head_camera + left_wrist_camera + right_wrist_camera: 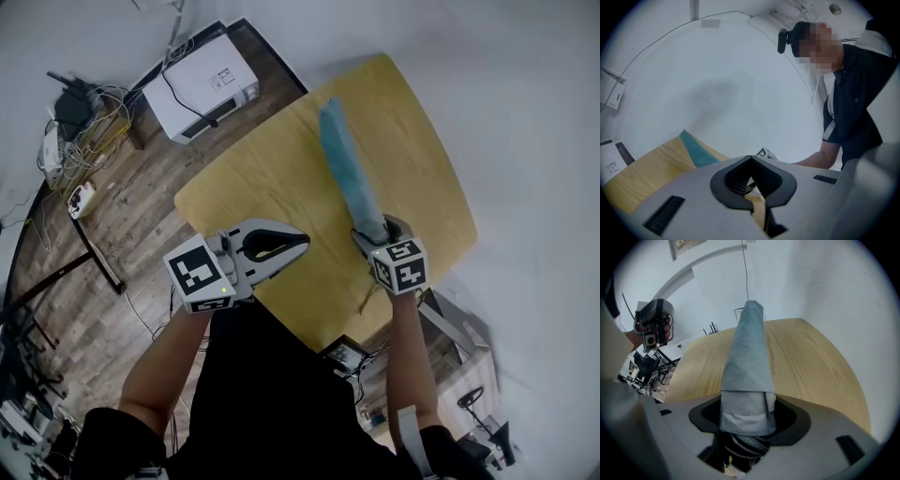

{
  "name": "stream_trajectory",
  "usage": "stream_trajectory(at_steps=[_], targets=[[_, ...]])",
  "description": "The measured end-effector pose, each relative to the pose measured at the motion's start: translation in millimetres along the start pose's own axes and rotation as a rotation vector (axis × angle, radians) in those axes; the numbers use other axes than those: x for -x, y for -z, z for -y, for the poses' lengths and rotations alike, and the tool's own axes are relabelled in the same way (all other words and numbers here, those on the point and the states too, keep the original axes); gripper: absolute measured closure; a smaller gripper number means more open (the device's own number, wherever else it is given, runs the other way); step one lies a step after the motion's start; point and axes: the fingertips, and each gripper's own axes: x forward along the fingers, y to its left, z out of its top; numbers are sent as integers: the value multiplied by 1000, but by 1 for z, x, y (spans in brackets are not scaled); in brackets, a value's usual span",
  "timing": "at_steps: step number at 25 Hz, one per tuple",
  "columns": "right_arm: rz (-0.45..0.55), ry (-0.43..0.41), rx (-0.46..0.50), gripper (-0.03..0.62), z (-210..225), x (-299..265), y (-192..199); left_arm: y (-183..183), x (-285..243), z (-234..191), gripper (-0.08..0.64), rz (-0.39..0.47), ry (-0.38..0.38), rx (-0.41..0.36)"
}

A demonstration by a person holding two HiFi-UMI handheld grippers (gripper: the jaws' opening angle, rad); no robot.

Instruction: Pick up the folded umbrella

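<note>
The folded umbrella is a long teal-grey bundle over the yellow wooden table, its tip pointing to the far edge. My right gripper is at its near end, pointing steeply down. In the right gripper view the umbrella runs straight out between the jaws and fills them, with its dark striped end inside the right gripper. My left gripper hovers level over the table's near left part, its jaws meeting with nothing between them. The left gripper view shows the left gripper and the umbrella's tip.
A white box-shaped device sits on the wooden floor beyond the table's far left corner. Tangled cables and power strips lie to its left. More gear and wires are under the table's near right edge. White walls close in on the right.
</note>
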Motion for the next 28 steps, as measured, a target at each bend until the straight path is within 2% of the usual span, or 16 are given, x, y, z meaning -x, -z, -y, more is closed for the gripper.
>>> stream_trajectory(at_steps=[17,28], targets=[[-93,10,33,315,-5,-9,15,-3,6,4,552,15,0,-8],[-103,-13,12,314,-6,-12,21,-2,5,9,552,14,3,-12]])
